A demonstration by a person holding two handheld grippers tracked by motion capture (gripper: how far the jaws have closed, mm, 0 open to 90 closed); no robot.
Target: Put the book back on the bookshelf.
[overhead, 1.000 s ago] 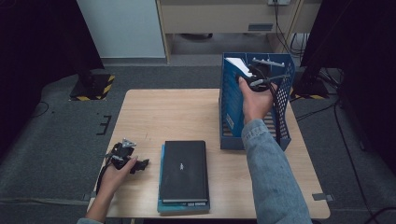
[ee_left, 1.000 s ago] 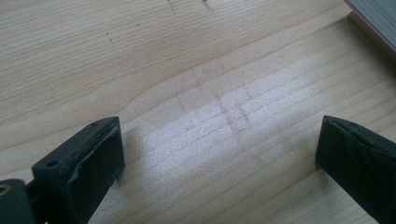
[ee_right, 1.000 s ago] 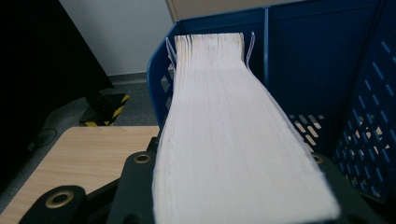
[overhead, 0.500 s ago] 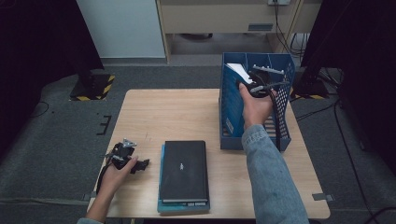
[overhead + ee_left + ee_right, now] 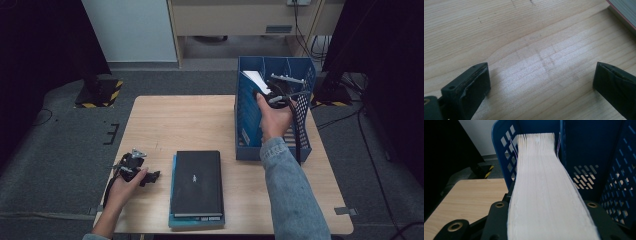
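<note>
1. Book sits clamped in my right gripper; in the right gripper view its pale page edges run straight up between my two black jaws, which press on its covers from either side.
2. My right hand is raised above the bench, forearm in a denim sleeve reaching forward and up from the near edge, wrist angled toward the blue file rack.
3. The book is tilted, with its far end inside the rack at the rack's left side; in the high view its white edge shows just above the left wall. I cannot tell whether it rests on the rack floor.
4. The rack stands on the right part of the bench, its perforated walls rising on both sides of the book in the right gripper view.
5. My left gripper is held low over the near left part of the bench, hand wrapped around its body, wrist nearly level.
6. Its jaws stand wide apart with nothing between them; bare wood grain shows in the gap.
7. A black book lies flat on a teal one, just right of my left gripper and apart from it.
</note>
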